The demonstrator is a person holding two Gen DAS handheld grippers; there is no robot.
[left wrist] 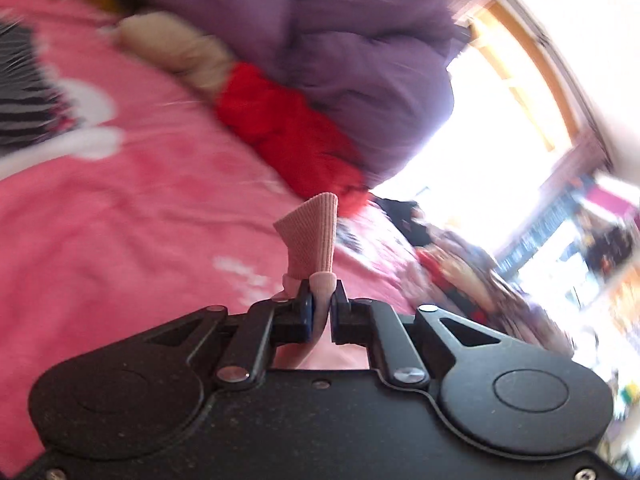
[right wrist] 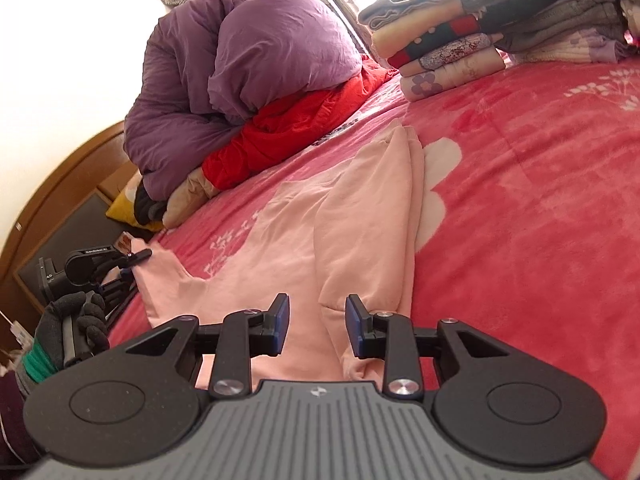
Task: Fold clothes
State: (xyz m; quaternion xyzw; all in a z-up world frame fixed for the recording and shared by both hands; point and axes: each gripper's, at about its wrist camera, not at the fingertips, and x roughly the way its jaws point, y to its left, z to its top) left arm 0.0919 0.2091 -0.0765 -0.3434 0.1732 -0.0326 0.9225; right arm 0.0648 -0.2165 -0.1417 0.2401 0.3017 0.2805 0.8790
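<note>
A pale pink sweatshirt [right wrist: 320,232] lies spread on the pink blanket [right wrist: 540,200], one sleeve folded lengthwise over its body. My left gripper [left wrist: 322,292] is shut on the sweatshirt's ribbed cuff [left wrist: 312,232], which sticks up between its fingers. In the right wrist view that same left gripper [right wrist: 140,255] pinches the garment's left corner, held by a gloved hand [right wrist: 76,328]. My right gripper [right wrist: 317,320] hovers open over the near edge of the sweatshirt. A fold of fabric lies below the gap, and the pads do not press on it.
A bundled purple duvet [right wrist: 248,72] sits on a red garment [right wrist: 296,128] at the head of the bed. A stack of folded clothes [right wrist: 480,40] stands at the far right. A wooden headboard [right wrist: 60,184] curves along the left.
</note>
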